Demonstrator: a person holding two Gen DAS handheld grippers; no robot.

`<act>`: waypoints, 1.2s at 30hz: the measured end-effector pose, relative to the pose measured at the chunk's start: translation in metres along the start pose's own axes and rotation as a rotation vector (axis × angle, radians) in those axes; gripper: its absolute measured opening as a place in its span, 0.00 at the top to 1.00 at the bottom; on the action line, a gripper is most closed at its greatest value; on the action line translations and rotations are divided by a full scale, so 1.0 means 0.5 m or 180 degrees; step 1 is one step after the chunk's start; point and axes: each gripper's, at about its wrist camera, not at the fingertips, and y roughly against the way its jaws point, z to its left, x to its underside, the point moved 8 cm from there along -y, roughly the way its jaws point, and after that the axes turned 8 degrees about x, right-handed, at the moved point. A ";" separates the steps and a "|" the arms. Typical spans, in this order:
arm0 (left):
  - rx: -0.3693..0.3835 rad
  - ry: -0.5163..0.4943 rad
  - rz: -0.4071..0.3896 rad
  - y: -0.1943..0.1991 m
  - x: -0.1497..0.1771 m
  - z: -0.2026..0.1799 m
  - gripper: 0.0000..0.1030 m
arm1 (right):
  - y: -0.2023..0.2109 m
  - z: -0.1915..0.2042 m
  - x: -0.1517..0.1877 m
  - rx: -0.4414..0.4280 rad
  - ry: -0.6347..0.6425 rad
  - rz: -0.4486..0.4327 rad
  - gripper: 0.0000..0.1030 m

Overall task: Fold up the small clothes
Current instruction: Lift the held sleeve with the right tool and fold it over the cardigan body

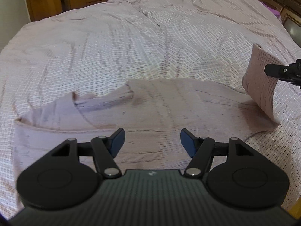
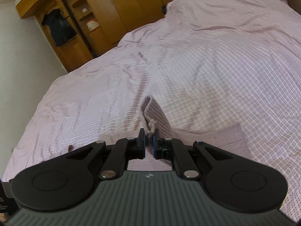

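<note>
A small dusty-pink knit garment (image 1: 160,105) lies spread on the bed, its neckline and a sleeve toward the left. My left gripper (image 1: 152,141) hovers over its near part, open, with nothing between its blue pads. The garment's right end (image 1: 259,82) is lifted off the bed, pinched by my right gripper (image 1: 268,69), which enters from the right edge. In the right wrist view, my right gripper (image 2: 149,137) is shut on a folded edge of the pink garment (image 2: 154,113), which stands up between the pads. More of the garment (image 2: 225,137) lies below to the right.
The bed is covered by a wrinkled pale pink checked sheet (image 1: 131,47) that fills both views. Wooden wardrobes (image 2: 116,9) with open shelves and a hanging dark garment (image 2: 58,28) stand beyond the bed's far-left edge. A purple item (image 1: 274,11) sits at the far right.
</note>
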 end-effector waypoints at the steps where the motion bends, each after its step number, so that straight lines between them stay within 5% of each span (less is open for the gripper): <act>1: 0.0022 0.0053 -0.0005 0.007 0.001 0.010 0.35 | 0.003 0.018 0.001 -0.0011 0.0023 -0.0006 0.93; 19: -0.0009 0.0398 -0.0260 0.110 0.046 0.208 0.35 | 0.069 0.280 -0.012 -0.0254 0.0362 -0.0104 0.93; 27: 0.0214 0.0540 -0.0271 0.112 0.073 0.275 0.35 | 0.090 0.394 0.004 -0.0121 0.0645 -0.0138 0.93; 36: 0.0161 0.0716 -0.0323 0.107 0.103 0.348 0.35 | 0.103 0.517 0.037 -0.0088 0.0917 -0.0150 0.93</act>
